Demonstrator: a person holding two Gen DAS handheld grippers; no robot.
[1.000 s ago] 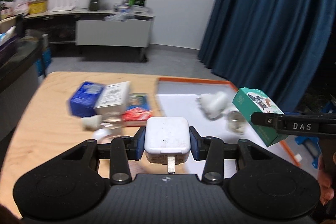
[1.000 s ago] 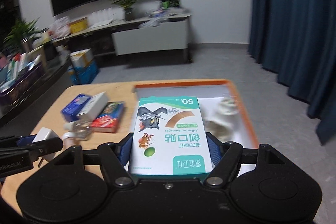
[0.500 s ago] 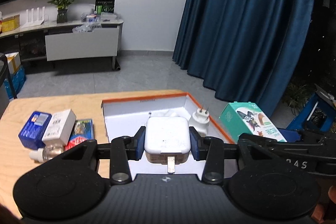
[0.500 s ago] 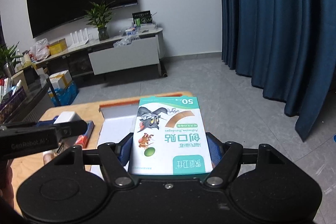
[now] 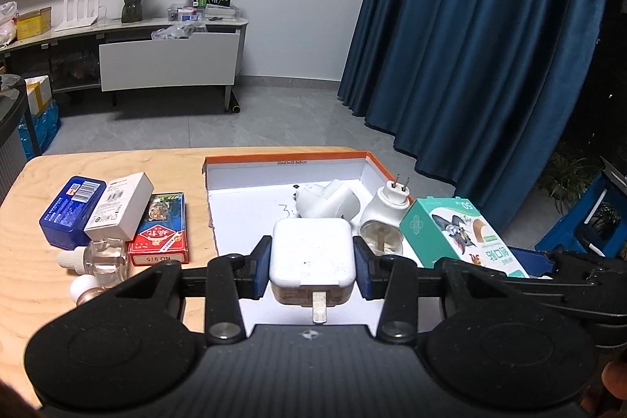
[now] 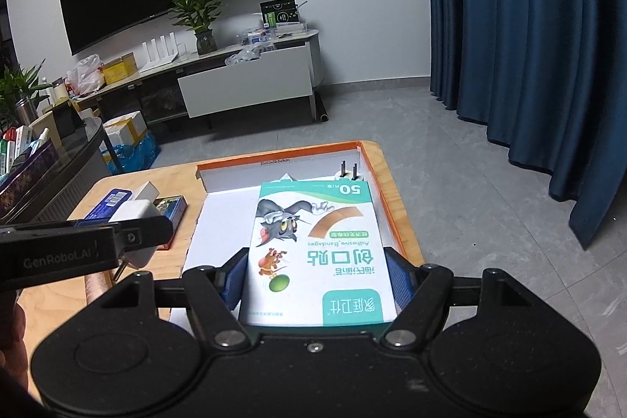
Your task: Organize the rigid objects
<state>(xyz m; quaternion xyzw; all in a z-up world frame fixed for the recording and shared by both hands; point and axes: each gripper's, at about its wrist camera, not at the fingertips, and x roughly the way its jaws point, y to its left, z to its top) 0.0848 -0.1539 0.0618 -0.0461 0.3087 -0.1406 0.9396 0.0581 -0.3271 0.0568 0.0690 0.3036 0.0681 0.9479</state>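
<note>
Left gripper [image 5: 312,263]: jaws narrow, clamped on a white charger [image 5: 311,255] held above the near end of the orange-rimmed box [image 5: 288,156]. Right gripper [image 6: 316,277]: jaws wide, clamped on a green bandage carton [image 6: 319,249] over the same box. Only the left view shows the loose packs [image 5: 113,216] and small bottle [image 5: 104,257] on the worktop [image 5: 27,261] left of its jaws, and two white plugs [image 5: 352,206] ahead.
</note>
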